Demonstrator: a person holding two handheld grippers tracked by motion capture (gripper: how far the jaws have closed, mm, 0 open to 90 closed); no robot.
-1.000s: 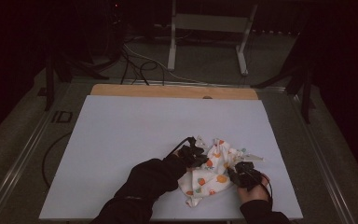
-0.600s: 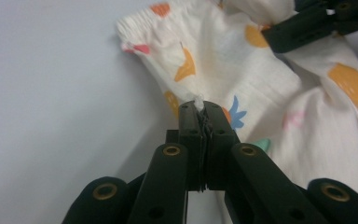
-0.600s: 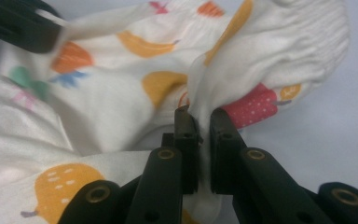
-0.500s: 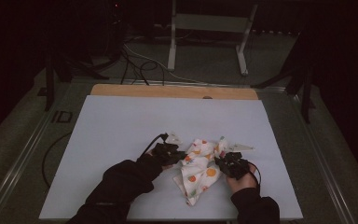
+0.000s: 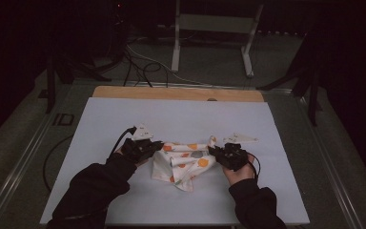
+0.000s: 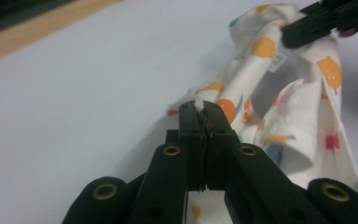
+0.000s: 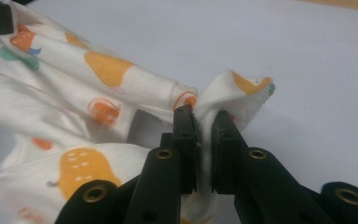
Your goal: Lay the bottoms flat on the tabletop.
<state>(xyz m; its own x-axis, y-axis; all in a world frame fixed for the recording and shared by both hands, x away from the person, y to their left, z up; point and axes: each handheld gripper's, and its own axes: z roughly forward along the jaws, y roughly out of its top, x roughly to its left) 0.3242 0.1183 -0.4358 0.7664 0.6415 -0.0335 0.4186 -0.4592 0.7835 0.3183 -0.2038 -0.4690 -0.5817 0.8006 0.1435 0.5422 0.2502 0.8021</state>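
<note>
White fruit-print cloth [image 5: 183, 164] hangs stretched between left gripper [image 5: 158, 144] and right gripper [image 5: 214, 151], both fingers pinching it.

Not much for you to read here. You've got what looks like "ID" stencilled on the grey table frame [image 5: 63, 119], at about 9 o'clock from the white mat. The small tag [image 6: 277, 61] sewn on the patterned cloth [image 6: 303, 107] carries print, but it's too blurry to make out.
</note>
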